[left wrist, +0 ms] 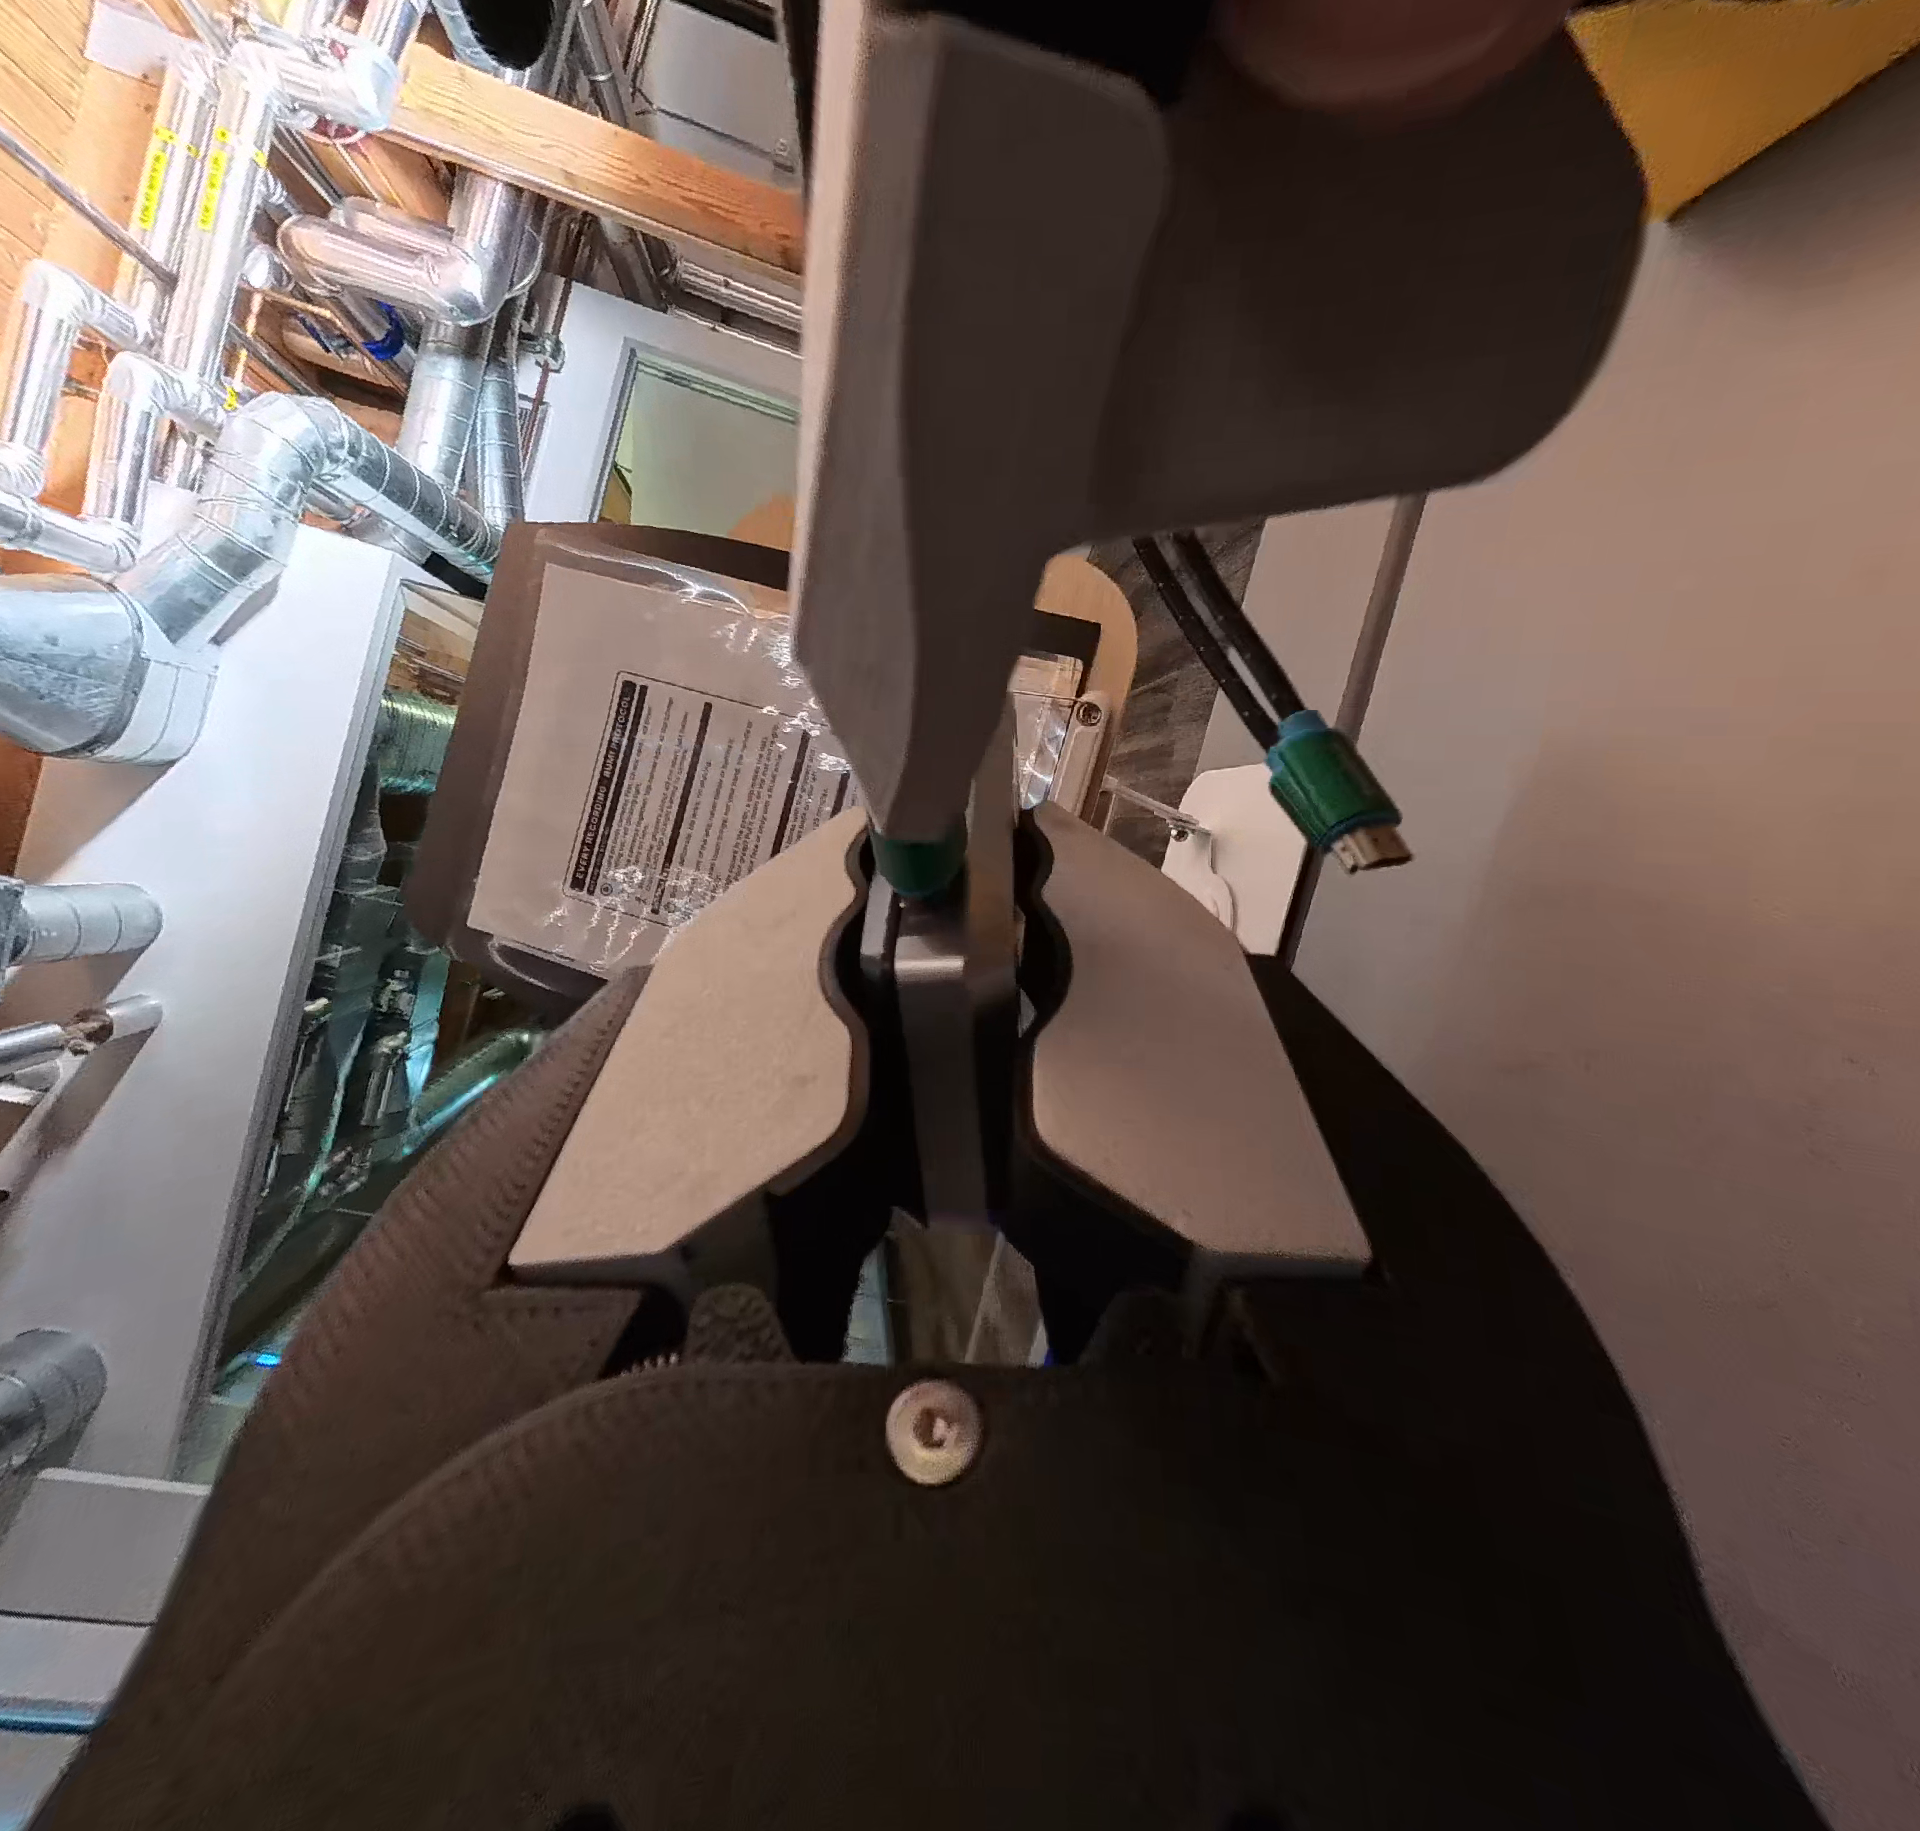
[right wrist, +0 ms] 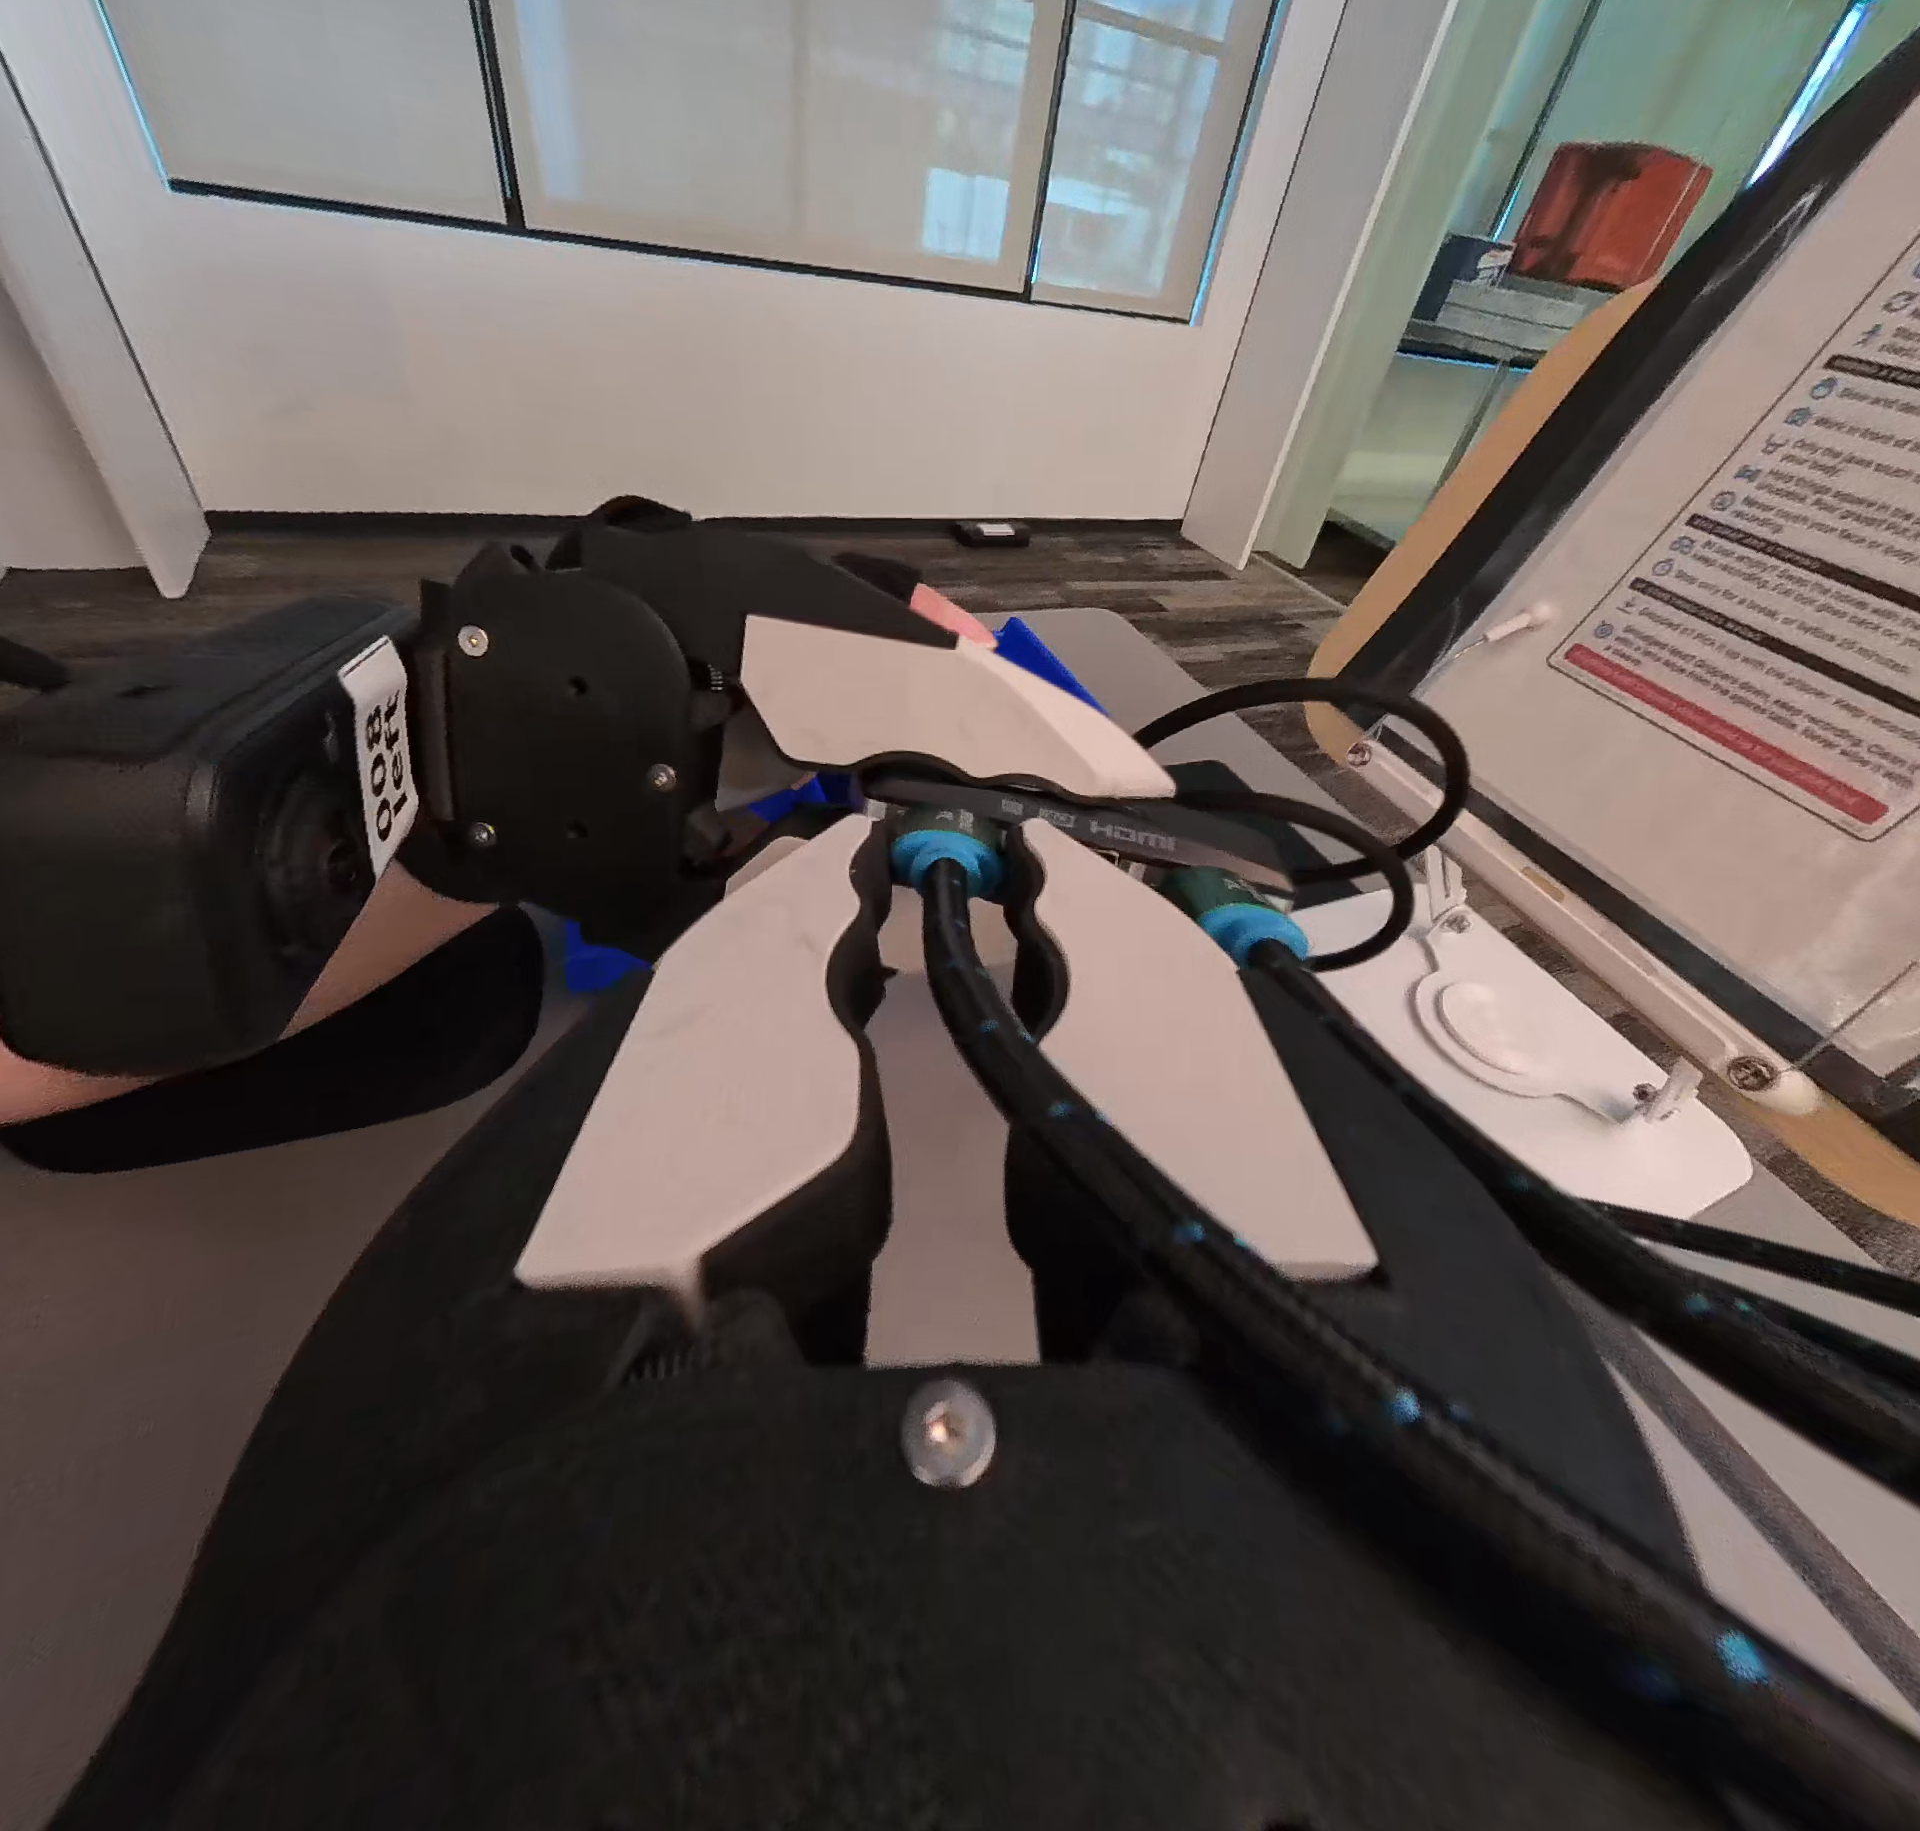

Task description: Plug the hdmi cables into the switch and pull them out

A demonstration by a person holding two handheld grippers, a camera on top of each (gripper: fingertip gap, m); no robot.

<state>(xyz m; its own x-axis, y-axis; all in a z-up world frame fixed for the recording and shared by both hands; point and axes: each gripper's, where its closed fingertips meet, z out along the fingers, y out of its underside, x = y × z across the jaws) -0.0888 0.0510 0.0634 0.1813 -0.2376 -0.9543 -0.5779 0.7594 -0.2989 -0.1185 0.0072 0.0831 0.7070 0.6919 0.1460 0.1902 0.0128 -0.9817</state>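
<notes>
Your left gripper (right wrist: 1039, 784) clenches the HDMI switch (right wrist: 1132, 831), your right gripper (right wrist: 940, 862) grasps a green plug (right wrist: 935, 851). Skew that plug and its port may jam; the free plug (left wrist: 1335, 794) could snag

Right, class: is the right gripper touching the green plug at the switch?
Touching. The right wrist view shows the right gripper with both fingertips pressed against the green plug at the edge of the switch.

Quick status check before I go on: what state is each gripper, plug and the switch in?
left gripper: shut on the switch.
switch: held off the table, one plug at its edge.
right gripper: shut on the first HDMI plug.
first HDMI plug: against the switch, no metal tip showing.
second HDMI plug: unplugged, metal tip bare.
</notes>
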